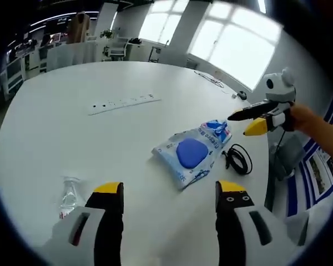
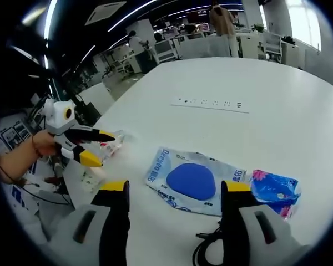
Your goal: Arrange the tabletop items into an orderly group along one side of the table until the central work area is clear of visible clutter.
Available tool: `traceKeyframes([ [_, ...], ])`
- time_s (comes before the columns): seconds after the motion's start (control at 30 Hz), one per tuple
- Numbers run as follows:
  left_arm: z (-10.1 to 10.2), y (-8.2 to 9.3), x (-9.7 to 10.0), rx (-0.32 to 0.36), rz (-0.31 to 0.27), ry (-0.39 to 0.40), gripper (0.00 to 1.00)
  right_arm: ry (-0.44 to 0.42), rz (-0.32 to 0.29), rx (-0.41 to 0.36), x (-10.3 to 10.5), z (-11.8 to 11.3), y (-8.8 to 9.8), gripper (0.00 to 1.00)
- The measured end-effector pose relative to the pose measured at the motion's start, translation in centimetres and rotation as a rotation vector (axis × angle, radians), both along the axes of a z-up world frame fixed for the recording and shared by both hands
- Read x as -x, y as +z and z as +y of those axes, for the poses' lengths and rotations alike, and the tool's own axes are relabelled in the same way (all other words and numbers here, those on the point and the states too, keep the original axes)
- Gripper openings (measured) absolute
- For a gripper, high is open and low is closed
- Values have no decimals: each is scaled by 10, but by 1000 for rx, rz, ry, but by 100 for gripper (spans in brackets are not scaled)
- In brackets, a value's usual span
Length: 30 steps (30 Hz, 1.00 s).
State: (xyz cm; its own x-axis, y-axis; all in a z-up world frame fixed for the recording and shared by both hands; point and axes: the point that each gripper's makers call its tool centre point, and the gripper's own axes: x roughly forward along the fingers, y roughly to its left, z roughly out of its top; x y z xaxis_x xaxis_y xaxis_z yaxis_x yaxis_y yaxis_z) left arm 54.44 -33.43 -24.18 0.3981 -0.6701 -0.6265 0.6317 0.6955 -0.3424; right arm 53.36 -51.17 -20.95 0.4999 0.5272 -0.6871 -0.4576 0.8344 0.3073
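A clear wrapper holding a blue pad lies mid-table, with a blue patterned packet at one end of it. Beside them is a coiled black cable. A small clear plastic bottle lies just left of my left gripper, which is open and empty above the table. My right gripper hangs open over the wrapper and cable, holding nothing. Each gripper shows in the other's view, right gripper and left gripper, each held by a hand.
A white power strip is set into the round white table beyond the items. The table's edge runs close behind the cable. Office desks, chairs and a person stand far behind.
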Motion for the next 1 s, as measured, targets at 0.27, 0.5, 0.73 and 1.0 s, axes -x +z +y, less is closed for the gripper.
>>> traceKeyframes([
  [0.27, 16, 7, 11, -8, -14, 15, 69, 12, -18, -26, 10, 10, 9, 66],
  [0.5, 31, 17, 20, 0, -26, 37, 71, 31, -24, -66, 20, 23, 13, 67],
  [0.73, 47, 25, 30, 2, -40, 54, 72, 49, -26, -102, 28, 35, 15, 67],
  [1.0, 62, 32, 41, 5, -52, 68, 72, 64, -30, -121, 39, 46, 19, 66],
])
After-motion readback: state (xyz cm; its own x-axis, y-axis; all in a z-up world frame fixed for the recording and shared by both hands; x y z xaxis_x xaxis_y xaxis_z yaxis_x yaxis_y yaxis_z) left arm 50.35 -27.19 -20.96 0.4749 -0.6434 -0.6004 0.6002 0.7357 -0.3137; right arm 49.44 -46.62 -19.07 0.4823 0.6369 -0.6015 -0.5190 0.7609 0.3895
